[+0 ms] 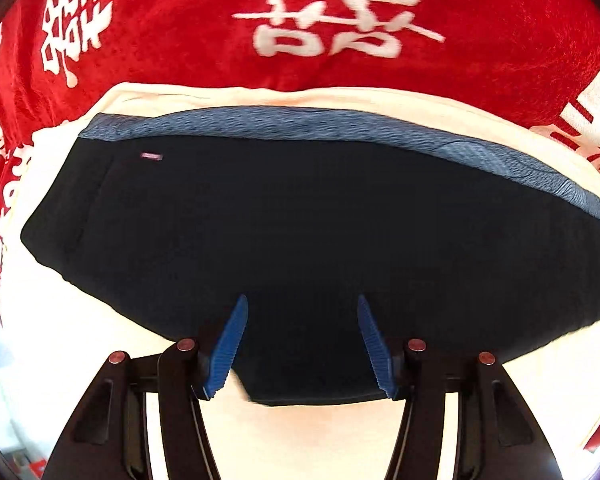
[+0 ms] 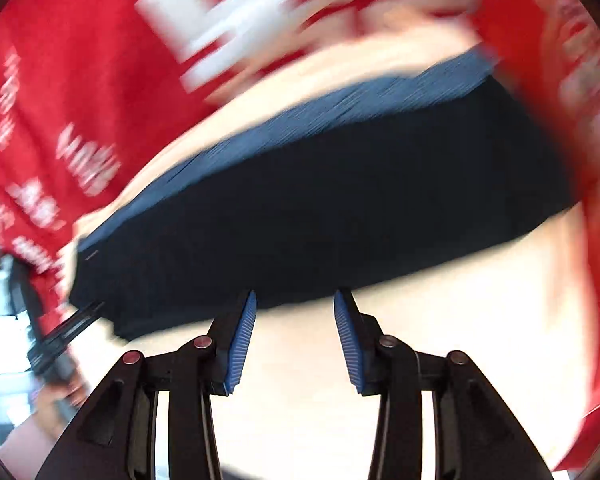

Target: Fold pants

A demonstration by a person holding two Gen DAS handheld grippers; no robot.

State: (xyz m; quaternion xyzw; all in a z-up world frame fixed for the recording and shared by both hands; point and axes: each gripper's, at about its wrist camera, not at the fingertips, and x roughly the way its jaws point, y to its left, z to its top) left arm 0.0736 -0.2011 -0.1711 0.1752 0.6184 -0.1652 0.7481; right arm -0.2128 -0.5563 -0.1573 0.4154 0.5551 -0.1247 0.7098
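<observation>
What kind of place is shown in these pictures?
Probably a home, perhaps a bed. A plush red blanket with white characters lies under a cream cloth, and dark navy folded pants with a blue waistband rest on top. Little else shows.

left wrist: we looked steeply down, close over the dark pants (image 1: pixel 300 220) | right wrist: same, blurred | shared: pants (image 2: pixel 320 200), red cloth (image 1: pixel 180 40)

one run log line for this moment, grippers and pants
left gripper: open, over pants | right gripper: open, nothing held | pants: dark, folded flat on cream cloth | red blanket behind
</observation>
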